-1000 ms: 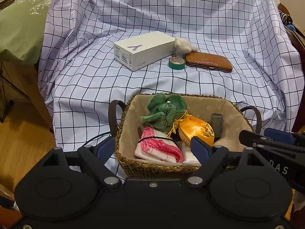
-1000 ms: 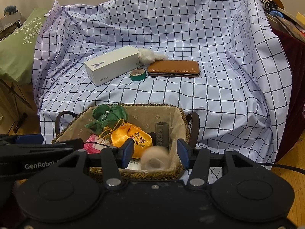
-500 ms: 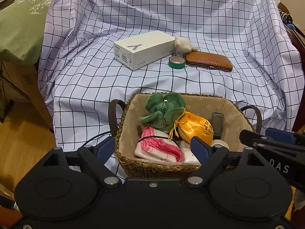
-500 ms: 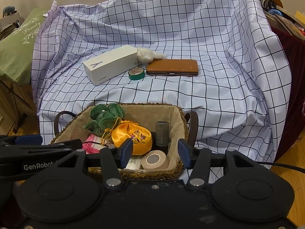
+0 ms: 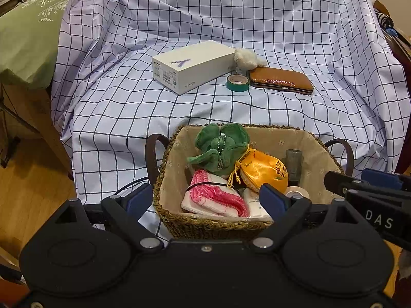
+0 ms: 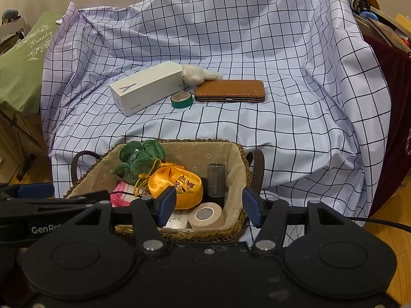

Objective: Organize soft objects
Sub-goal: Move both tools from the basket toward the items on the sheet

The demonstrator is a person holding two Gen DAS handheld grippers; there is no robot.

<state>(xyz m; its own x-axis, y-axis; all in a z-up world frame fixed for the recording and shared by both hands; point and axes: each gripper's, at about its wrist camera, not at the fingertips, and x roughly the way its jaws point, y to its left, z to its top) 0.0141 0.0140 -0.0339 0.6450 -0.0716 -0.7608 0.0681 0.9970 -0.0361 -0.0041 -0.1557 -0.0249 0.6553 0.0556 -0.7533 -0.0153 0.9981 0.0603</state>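
A wicker basket (image 5: 205, 224) (image 6: 179, 142) with a cloth lining sits at the front edge of the checked cover. In it lie a green plush (image 5: 221, 146), a yellow satin pouch (image 6: 177, 187), a pink and white cloth (image 5: 213, 197), a dark cylinder (image 6: 216, 179) and a beige bandage roll (image 6: 205, 215). My right gripper (image 6: 209, 204) hovers over the basket's near right corner. Its jaws are opening and hold nothing; the roll lies loose below them. My left gripper (image 5: 205, 199) hangs over the near left rim, empty, its jaws opening wide. A white fluffy charm (image 5: 246, 57) lies farther back.
On the cover behind the basket lie a white phone box (image 5: 192, 65), a green tape roll (image 5: 237, 82) and a brown wallet (image 5: 281, 79). A green cushion (image 5: 28, 30) is at the left and a dark red cloth with clutter (image 6: 390, 59) at the right. Wooden floor shows on both sides.
The beige roll dropped from between my right fingers into the basket and came to rest on its side. The right jaws have spread apart. The left jaws have widened a little.
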